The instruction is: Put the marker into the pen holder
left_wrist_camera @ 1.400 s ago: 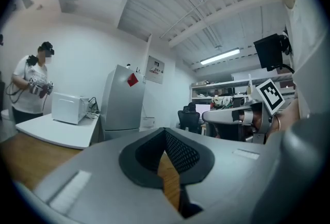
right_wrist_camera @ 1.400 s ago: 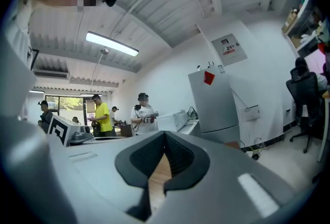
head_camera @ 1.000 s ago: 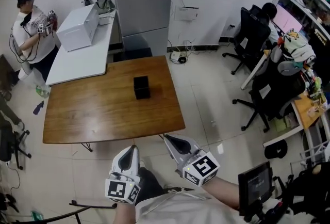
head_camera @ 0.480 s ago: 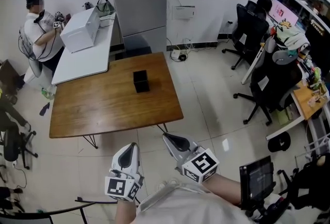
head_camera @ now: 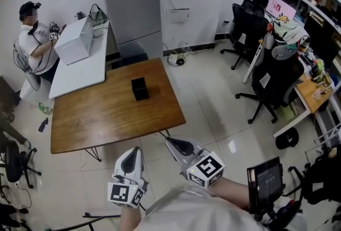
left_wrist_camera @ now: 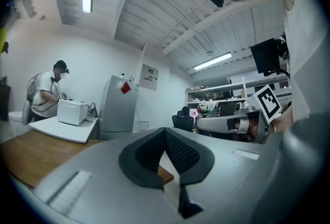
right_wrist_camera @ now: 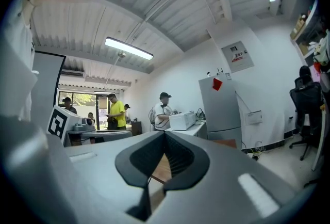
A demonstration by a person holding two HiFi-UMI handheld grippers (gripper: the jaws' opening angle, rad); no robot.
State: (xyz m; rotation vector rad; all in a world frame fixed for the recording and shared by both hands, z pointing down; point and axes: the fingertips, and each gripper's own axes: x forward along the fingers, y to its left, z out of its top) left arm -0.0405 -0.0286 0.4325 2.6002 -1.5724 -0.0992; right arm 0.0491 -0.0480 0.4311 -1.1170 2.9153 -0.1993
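A: Your left gripper [left_wrist_camera: 166,135] has its jaws pressed together, with nothing between them.

B: Past them you see the wooden table [left_wrist_camera: 31,158], a person [left_wrist_camera: 46,96] at the white table [left_wrist_camera: 62,129], and your right gripper [left_wrist_camera: 202,124] at the right.

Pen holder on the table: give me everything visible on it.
The pen holder is a small black, box-shaped container, dark all over; its material cannot be told at this distance. It stands upright on the brown wooden table, on the far half of the top and nearer its right edge in the head view, clear of the edges. Only the table touches it, and nothing lies beside it. Whether its top is open, or anything is inside, is too small to tell.
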